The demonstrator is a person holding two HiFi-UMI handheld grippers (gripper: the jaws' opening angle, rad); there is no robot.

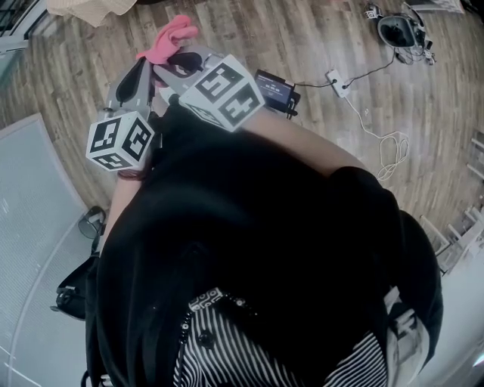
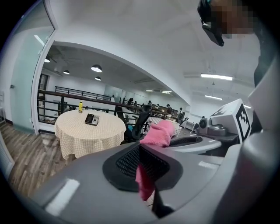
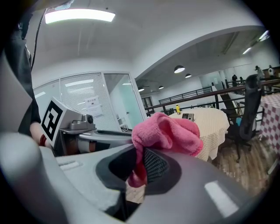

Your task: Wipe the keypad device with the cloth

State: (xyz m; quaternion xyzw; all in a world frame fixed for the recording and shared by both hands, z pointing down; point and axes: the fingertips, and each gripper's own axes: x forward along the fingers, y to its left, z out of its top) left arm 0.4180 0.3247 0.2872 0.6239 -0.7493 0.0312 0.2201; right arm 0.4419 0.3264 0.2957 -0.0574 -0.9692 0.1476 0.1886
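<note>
A pink cloth is bunched at the tips of both grippers, which are held close together in front of the person's chest. My left gripper is shut on a strip of the cloth. My right gripper also pinches the cloth, most of it piled on top of its jaws. The keypad device lies far off on a round table with a checked cover, next to a yellow bottle. The right gripper view also has the keypad device in the distance.
Wooden floor lies below. A black box with a cable to a power strip sits on it. A black office chair stands right of the table. A railing runs behind it. The cover's edge shows at top left.
</note>
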